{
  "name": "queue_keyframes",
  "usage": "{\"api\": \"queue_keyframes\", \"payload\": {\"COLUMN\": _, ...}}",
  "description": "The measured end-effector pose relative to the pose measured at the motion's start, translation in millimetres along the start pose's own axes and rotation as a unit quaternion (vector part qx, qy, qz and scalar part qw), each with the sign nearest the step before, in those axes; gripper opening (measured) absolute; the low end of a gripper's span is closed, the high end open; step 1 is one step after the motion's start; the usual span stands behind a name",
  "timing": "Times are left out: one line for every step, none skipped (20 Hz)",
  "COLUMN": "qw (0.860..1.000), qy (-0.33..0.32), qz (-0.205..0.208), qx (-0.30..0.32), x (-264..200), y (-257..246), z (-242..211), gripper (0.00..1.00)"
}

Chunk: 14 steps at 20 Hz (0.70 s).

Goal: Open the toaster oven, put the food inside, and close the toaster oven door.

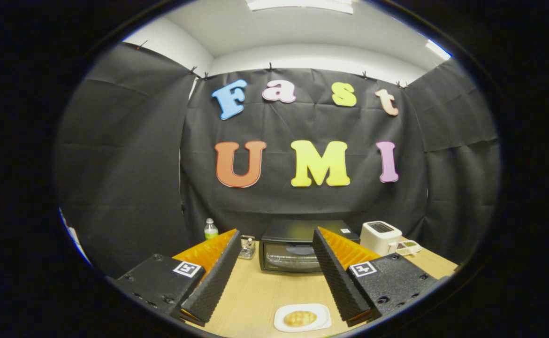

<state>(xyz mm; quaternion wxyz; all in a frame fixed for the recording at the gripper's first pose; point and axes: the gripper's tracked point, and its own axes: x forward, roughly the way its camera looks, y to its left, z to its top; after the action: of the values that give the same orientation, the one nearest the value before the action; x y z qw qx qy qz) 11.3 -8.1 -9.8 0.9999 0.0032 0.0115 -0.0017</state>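
The gripper (274, 300) is hovering over the wooden table (255, 291) with its two fingers spread wide and gripping nothing, so nothing is in hand yet. Between the fingers, near their tips, a bread roll (300, 318) is sitting on a small white plate (324, 323), and beyond them the black toaster oven (293, 246) is standing at the back of the table, against the booth wall, with its glass door looking closed. By my reading, the very first step is just getting under way: the door has to come open before the food goes anywhere. That next move is calling for a reach forward over the plate to the top edge of the door, where I'm guessing the handle is, though it is too small to make out. Off to the side, a white toaster (380, 237) is sitting right of the oven, a small bottle (210, 229) and a little metal holder (247, 247) to its left, all well apart from the path.
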Motion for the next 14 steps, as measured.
{"api": "queue_keyframes", "payload": {"qw": 1.0, "qy": 0.0, "qz": -0.001, "qx": -0.003, "x": 0.9, "y": -0.6, "z": 0.2, "gripper": 0.99}}
{"api": "queue_keyframes", "payload": {"qw": 1.0, "qy": 0.0, "qz": -0.003, "qx": -0.005, "x": 1.9, "y": 0.0, "z": 0.6, "gripper": 0.99}}
{"api": "queue_keyframes", "payload": {"qw": 1.0, "qy": 0.0, "qz": -0.005, "qx": -0.005, "x": 2.3, "y": -0.5, "z": 0.5, "gripper": 0.99}}
{"api": "queue_keyframes", "payload": {"qw": 1.0, "qy": 0.001, "qz": -0.006, "qx": -0.005, "x": 3.0, "y": -1.3, "z": -0.1, "gripper": 0.99}}
{"api": "queue_keyframes", "payload": {"qw": 1.0, "qy": 0.001, "qz": -0.009, "qx": -0.003, "x": 3.6, "y": -3.3, "z": 0.2, "gripper": 0.99}}
{"api": "queue_keyframes", "payload": {"qw": 1.0, "qy": 0.003, "qz": -0.013, "qx": -0.001, "x": 4.6, "y": -6.4, "z": -0.9, "gripper": 0.99}}
{"api": "queue_keyframes", "payload": {"qw": 1.0, "qy": 0.003, "qz": -0.017, "qx": 0.004, "x": 6.3, "y": -9.7, "z": -0.7, "gripper": 0.99}}
{"api": "queue_keyframes", "payload": {"qw": 1.0, "qy": 0.004, "qz": -0.018, "qx": 0.009, "x": 7.4, "y": -10.9, "z": -0.2, "gripper": 0.99}}
{"api": "queue_keyframes", "payload": {"qw": 1.0, "qy": 0.006, "qz": -0.023, "qx": 0.012, "x": 8.9, "y": -14.5, "z": -0.3, "gripper": 0.99}}
{"api": "queue_keyframes", "payload": {"qw": 1.0, "qy": 0.007, "qz": -0.028, "qx": 0.011, "x": 10.4, "y": -19.5, "z": -0.2, "gripper": 0.99}}
{"api": "queue_keyframes", "payload": {"qw": 0.999, "qy": 0.008, "qz": -0.034, "qx": 0.01, "x": 12.4, "y": -25.3, "z": 0.0, "gripper": 0.99}}
{"api": "queue_keyframes", "payload": {"qw": 0.999, "qy": 0.008, "qz": -0.04, "qx": 0.009, "x": 15.8, "y": -31.6, "z": -1.1, "gripper": 0.99}}
{"api": "queue_keyframes", "payload": {"qw": 0.999, "qy": 0.007, "qz": -0.048, "qx": 0.012, "x": 20.3, "y": -39.0, "z": -1.3, "gripper": 0.99}}
{"api": "queue_keyframes", "payload": {"qw": 0.998, "qy": 0.007, "qz": -0.055, "qx": 0.016, "x": 27.3, "y": -45.8, "z": -2.8, "gripper": 0.99}}
